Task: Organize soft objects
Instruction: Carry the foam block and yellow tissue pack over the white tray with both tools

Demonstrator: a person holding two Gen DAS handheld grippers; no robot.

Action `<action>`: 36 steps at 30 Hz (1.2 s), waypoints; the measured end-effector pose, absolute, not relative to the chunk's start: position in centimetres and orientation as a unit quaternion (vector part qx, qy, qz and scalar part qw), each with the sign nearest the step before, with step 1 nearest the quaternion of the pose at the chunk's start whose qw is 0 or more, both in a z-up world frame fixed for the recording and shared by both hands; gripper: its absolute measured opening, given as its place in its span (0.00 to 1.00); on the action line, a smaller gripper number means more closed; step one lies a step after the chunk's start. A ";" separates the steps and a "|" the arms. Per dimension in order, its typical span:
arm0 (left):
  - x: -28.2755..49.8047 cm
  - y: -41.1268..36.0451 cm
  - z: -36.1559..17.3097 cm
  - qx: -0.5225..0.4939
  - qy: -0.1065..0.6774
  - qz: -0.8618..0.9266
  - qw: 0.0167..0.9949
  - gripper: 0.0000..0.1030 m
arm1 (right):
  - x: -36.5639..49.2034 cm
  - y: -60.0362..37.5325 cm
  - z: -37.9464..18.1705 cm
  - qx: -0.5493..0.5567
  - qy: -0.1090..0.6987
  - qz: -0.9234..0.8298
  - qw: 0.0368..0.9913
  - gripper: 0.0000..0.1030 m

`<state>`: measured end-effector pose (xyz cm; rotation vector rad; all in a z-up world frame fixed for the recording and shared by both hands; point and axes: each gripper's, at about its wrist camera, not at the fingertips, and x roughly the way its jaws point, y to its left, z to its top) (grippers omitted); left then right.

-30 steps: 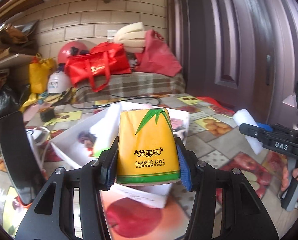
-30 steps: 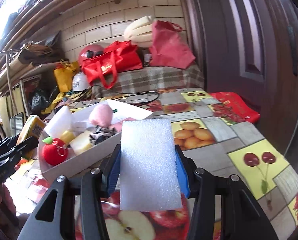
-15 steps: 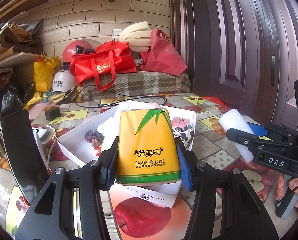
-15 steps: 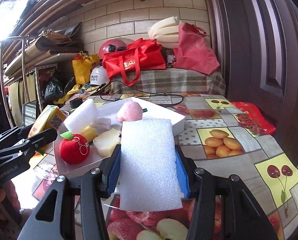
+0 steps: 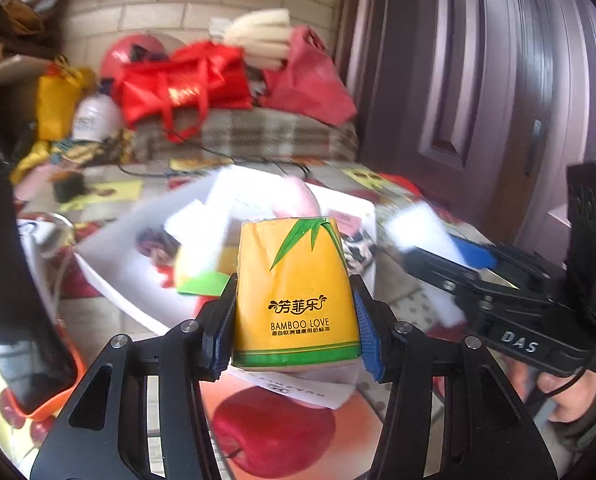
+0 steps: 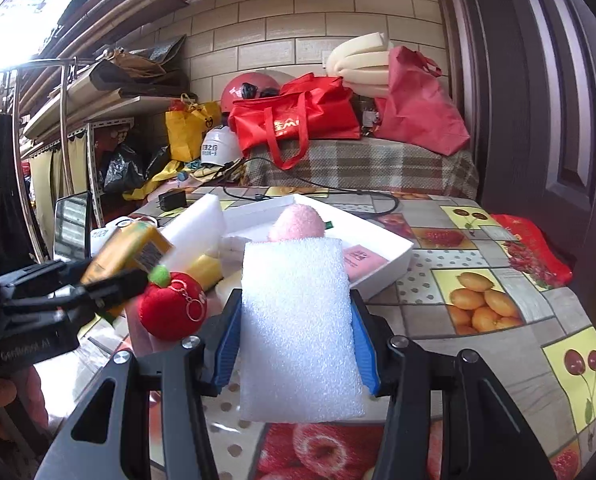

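Tissue pack [image 5: 295, 288] clamped in left claw [image 5: 295, 330]; foam sheet [image 6: 300, 328] clamped in right claw [image 6: 298, 340], near white tray [image 6: 386, 258].

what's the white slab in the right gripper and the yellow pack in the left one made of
White slab: looks like expanded polyethylene foam, matte, with a bubbly, pebbled surface. Yellow pack: apparently soft tissues in thin plastic film; the glossy printed wrap creases at the top and pinches in between the fingers.
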<state>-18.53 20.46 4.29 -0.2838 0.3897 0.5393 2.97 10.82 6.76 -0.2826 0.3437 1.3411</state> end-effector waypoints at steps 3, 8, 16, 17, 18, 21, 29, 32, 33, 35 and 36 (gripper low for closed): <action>-17.4 20.9 4.2 -0.132 0.208 0.253 0.936 0.50 | 2.2 12.2 6.7 -0.131 0.158 0.626 0.752 0.48; -16.5 23.9 4.2 -0.146 0.217 0.285 0.922 0.50 | 2.9 14.1 6.5 -0.119 0.193 0.625 0.747 0.49; -15.8 27.4 3.7 -0.169 0.222 0.317 0.906 0.50 | 4.0 17.3 6.0 -0.108 0.231 0.615 0.746 0.49; -15.7 27.6 3.8 -0.168 0.219 0.324 0.905 0.50 | 4.2 17.7 6.0 -0.107 0.234 0.614 0.746 0.49; -15.7 27.8 3.8 -0.169 0.217 0.329 0.904 0.50 | 4.3 18.0 5.9 -0.106 0.237 0.613 0.747 0.49; -15.7 28.8 3.7 -0.182 0.210 0.344 0.897 0.50 | 4.7 18.9 5.9 -0.101 0.242 0.608 0.749 0.49; -14.1 31.0 3.4 -0.208 0.219 0.361 0.882 0.49 | 5.1 21.9 5.6 -0.116 0.257 0.602 0.748 0.49; -13.8 31.1 3.3 -0.207 0.224 0.359 0.882 0.49 | 5.2 22.3 5.6 -0.117 0.257 0.599 0.749 0.49; -13.9 31.0 3.4 -0.206 0.222 0.360 0.882 0.50 | 5.2 22.3 5.6 -0.118 0.257 0.599 0.749 0.49; -13.9 31.1 3.4 -0.206 0.215 0.368 0.881 0.50 | 5.1 22.1 5.7 -0.116 0.253 0.601 0.749 0.49; -14.1 31.1 3.5 -0.206 0.212 0.372 0.880 0.52 | 5.1 22.0 5.8 -0.115 0.252 0.600 0.750 0.49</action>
